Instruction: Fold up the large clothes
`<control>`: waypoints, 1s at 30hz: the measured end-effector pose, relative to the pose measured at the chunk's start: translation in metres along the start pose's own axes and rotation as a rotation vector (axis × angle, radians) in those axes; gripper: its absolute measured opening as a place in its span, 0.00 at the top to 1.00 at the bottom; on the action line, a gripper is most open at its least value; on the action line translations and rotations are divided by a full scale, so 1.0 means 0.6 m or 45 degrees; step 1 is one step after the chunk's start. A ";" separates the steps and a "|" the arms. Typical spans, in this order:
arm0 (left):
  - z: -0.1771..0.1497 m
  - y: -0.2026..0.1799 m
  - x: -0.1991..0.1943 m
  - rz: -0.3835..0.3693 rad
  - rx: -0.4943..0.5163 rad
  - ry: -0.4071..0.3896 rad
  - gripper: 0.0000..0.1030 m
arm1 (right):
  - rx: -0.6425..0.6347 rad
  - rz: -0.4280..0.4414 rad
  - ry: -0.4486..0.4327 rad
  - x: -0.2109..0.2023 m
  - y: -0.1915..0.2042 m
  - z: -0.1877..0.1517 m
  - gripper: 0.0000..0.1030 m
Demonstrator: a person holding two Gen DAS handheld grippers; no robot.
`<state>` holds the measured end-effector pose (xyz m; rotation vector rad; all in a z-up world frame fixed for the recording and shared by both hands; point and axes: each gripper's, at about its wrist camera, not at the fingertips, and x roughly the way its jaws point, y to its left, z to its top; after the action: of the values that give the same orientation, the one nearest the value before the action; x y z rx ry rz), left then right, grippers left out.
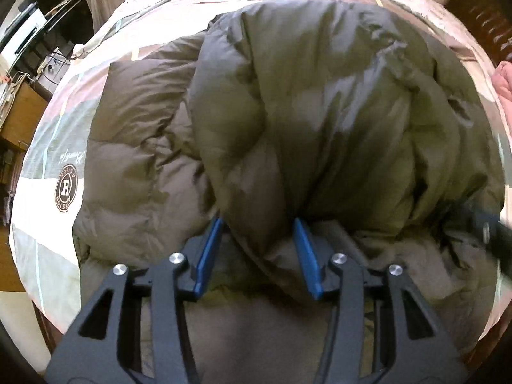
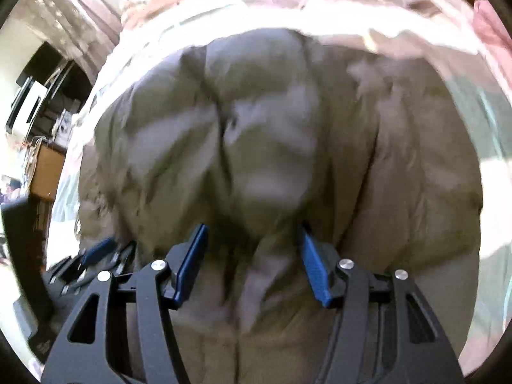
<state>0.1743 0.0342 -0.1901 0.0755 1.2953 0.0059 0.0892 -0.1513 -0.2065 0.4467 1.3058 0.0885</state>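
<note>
From the left wrist, the left gripper [image 1: 259, 224] is pinching a thick fold of the olive puffer jacket [image 1: 320, 121] lying on the patchwork bedspread [image 1: 57, 147], whose round logo [image 1: 66, 188] is showing. From the right wrist, blurrier, the right gripper [image 2: 252, 230] is clamping another jacket fold, with the left gripper's blue pad [image 2: 97, 249] peeking in at lower left.

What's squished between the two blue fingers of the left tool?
A thick bunch of the puffy olive jacket sits between the left tool's blue fingers, shown in the left wrist view.
</note>
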 end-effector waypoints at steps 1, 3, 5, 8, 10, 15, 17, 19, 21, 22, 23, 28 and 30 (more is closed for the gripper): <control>0.001 0.002 0.002 -0.003 0.000 0.004 0.53 | -0.011 0.012 0.040 0.002 0.007 -0.017 0.42; 0.004 0.011 0.008 -0.018 -0.005 0.015 0.50 | -0.164 -0.130 0.038 -0.001 0.040 -0.045 0.42; -0.002 0.018 0.009 -0.040 -0.017 0.021 0.49 | -0.245 -0.197 0.096 0.027 0.051 -0.054 0.34; 0.001 0.021 0.008 -0.051 -0.028 0.025 0.49 | -0.204 -0.183 0.241 0.073 0.035 -0.065 0.27; 0.002 0.024 0.008 -0.038 -0.021 0.020 0.49 | -0.172 -0.157 0.268 0.072 0.029 -0.056 0.27; 0.000 0.017 -0.007 -0.025 -0.019 -0.003 0.49 | -0.106 -0.099 0.104 -0.009 0.025 -0.026 0.27; -0.005 0.014 -0.007 -0.021 -0.009 0.000 0.49 | -0.099 -0.047 -0.060 -0.053 0.029 -0.007 0.27; -0.005 0.015 -0.004 -0.014 -0.003 0.003 0.47 | -0.087 -0.009 -0.164 -0.073 0.030 0.007 0.27; -0.006 0.013 -0.003 -0.008 0.003 0.008 0.46 | -0.078 0.069 -0.264 -0.080 0.037 0.055 0.27; -0.007 0.011 -0.001 -0.001 0.009 0.009 0.45 | -0.096 0.149 -0.314 -0.079 0.042 0.077 0.27; -0.007 0.017 0.004 0.005 0.013 0.009 0.45 | -0.116 0.190 -0.343 -0.073 0.049 0.092 0.27; -0.007 0.009 0.016 0.045 0.045 0.013 0.45 | -0.109 0.374 -0.183 0.001 0.071 0.155 0.27; -0.009 0.005 0.018 0.057 0.052 0.019 0.42 | -0.101 0.281 -0.157 0.029 0.064 0.164 0.27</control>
<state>0.1724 0.0380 -0.2016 0.1395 1.3089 0.0184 0.1937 -0.1373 -0.1894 0.5192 1.1247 0.2922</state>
